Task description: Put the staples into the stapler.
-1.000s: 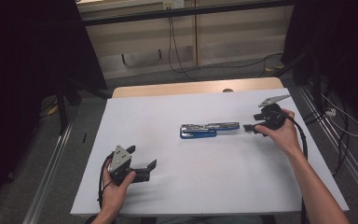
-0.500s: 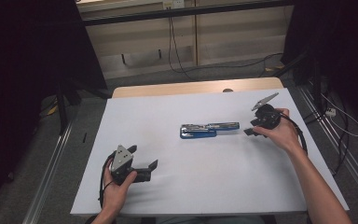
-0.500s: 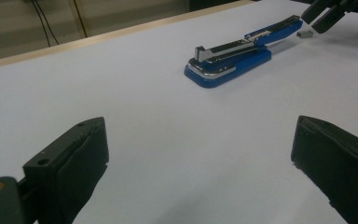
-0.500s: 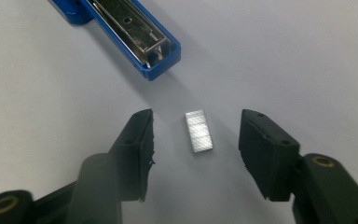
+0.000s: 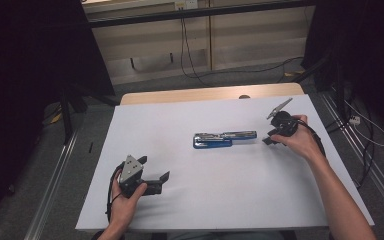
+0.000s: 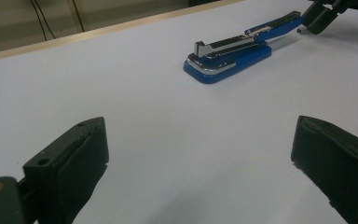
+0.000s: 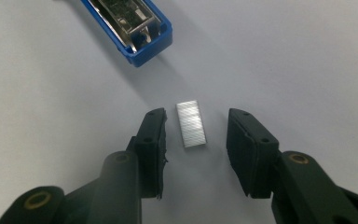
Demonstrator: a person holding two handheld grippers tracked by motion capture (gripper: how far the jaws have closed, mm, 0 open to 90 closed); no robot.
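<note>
The left gripper rests on the desk near its front left corner, well to the left of and nearer the person than the blue stapler. A hand holds it from below, and the grey three-cornered plate sits on top. Its jaws are spread wide with nothing between them; in the left gripper view they frame bare white desk, with the stapler farther off.

The stapler lies near the middle of the desk, swung open flat, so that its blue base and its metal staple channel stretch out in one long line running left to right. In the right gripper view the open blue end of the stapler shows its metal track.

Just to the right of the stapler's right end lies a short silver strip of staples, flat on the desk and apart from the stapler.

The right gripper is at the stapler's right end, held by the right hand, pointing towards the stapler. Its jaws have just been closing and now stand on either side of the strip of staples, one to each side with a small gap showing, so the pads are not yet pressing on it.
</note>
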